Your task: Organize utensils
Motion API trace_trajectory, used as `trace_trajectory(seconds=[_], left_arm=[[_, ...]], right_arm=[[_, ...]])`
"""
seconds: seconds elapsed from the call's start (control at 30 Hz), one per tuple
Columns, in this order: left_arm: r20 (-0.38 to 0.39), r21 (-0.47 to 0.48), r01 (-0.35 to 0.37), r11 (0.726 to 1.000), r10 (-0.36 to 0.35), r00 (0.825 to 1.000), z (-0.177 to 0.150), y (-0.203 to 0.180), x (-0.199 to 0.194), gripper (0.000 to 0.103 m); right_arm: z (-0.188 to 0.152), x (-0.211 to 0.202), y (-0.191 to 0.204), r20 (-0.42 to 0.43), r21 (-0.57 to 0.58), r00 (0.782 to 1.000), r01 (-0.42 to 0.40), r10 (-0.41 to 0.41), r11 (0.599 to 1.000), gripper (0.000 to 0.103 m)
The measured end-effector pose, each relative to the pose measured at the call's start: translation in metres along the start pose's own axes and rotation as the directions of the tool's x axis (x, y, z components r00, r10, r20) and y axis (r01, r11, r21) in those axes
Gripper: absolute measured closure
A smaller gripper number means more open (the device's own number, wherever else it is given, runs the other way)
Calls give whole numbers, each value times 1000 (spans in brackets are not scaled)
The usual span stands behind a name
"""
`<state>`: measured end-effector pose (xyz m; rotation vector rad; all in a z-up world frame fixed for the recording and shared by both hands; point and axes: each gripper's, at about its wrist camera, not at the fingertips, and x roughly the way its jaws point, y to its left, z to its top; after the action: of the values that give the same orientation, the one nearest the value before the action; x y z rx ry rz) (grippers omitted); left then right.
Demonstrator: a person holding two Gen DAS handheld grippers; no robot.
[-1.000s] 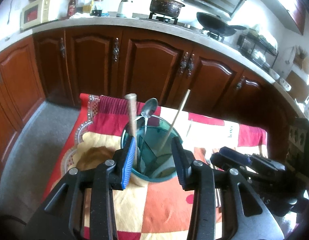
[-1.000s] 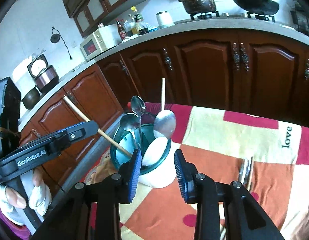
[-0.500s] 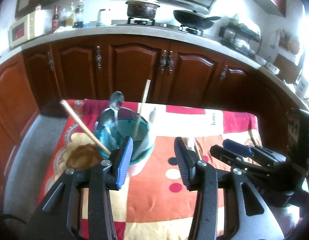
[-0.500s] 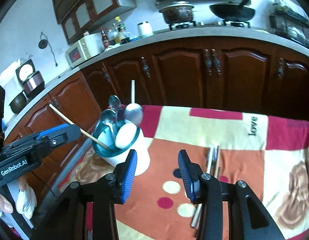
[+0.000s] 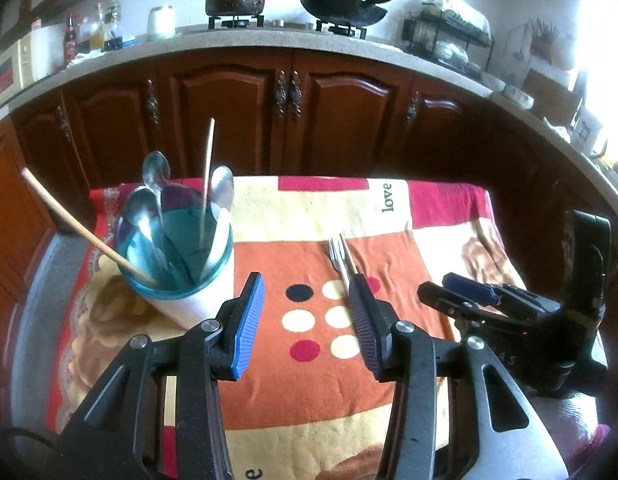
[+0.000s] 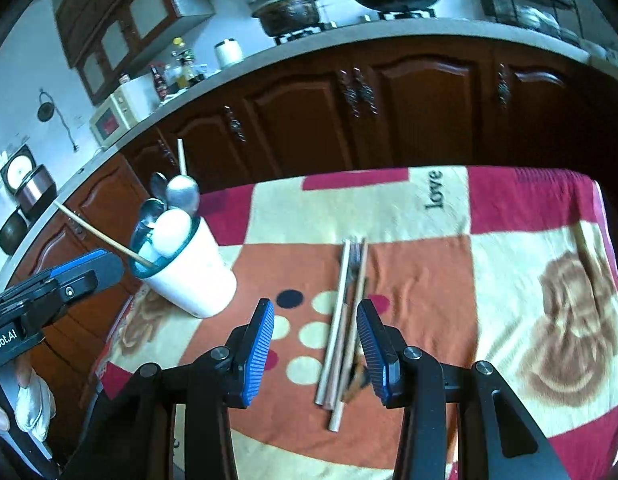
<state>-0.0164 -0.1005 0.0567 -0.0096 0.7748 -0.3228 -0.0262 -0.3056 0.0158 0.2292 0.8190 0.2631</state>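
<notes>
Utensils are lying in a small bundle point(image 6: 346, 320) on the patchwork blanket covering the bench point(image 6: 509, 240): a metal fork point(image 5: 338, 254) together with pale wooden chopsticks point(image 6: 336, 340), side by side and touching, running away from the camera. Near them on the left, the white cup-shaped holder with a teal rim point(image 6: 193, 276) is standing upright and is already carrying several metal spoons point(image 5: 149, 200) and two thin wooden sticks.

The right gripper point(image 6: 315, 354) is hanging just over the near part of the bundle with its blue pads spread wide and nothing between them. The left gripper point(image 5: 305, 320) is also spread and empty, between the holder and the fork.

I am judging these pieces to be light, stiff and thin, and the fork smooth and slippery. They are lying low on soft cloth, so the pads probably must press a little into the blanket. Taking hold across the middle of the shafts seems best; at the ends they may swing or slide out, and one pinch may catch several pieces together
</notes>
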Motion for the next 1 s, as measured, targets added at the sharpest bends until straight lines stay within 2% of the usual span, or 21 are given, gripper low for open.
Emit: trace_trajectory(seconds=[0.23,0.4,0.5,0.7,0.77,0.9,1.0], left_arm=[[-46,-14,17,1000,-18,999,-10,-1,17,60],[-93,-61,86,994,-92,991,-18,3,32,60],[-115,-78,120,990,-128,985,-23,2,39,60],[-144,-78,116,990,-126,981,-28,1,51,60],[-161,-83,108,991,-121,980,-31,3,58,60],[-191,-100,99,990,-116,975,-35,8,69,60],[-200,-108,93,990,-114,973,-37,11,74,60]], right_arm=[[-9,3,-15,-24,36,999,37,-36,999,60],[-16,15,-22,-51,41,998,45,-42,998,60],[-18,27,-29,-74,64,996,45,-40,997,60],[-21,65,-41,-155,63,986,71,-60,995,60],[-21,79,-41,-179,43,982,76,-67,996,63],[-19,105,-41,-223,-16,968,112,-113,994,73],[-14,118,-41,-246,-32,963,108,-113,994,78]])
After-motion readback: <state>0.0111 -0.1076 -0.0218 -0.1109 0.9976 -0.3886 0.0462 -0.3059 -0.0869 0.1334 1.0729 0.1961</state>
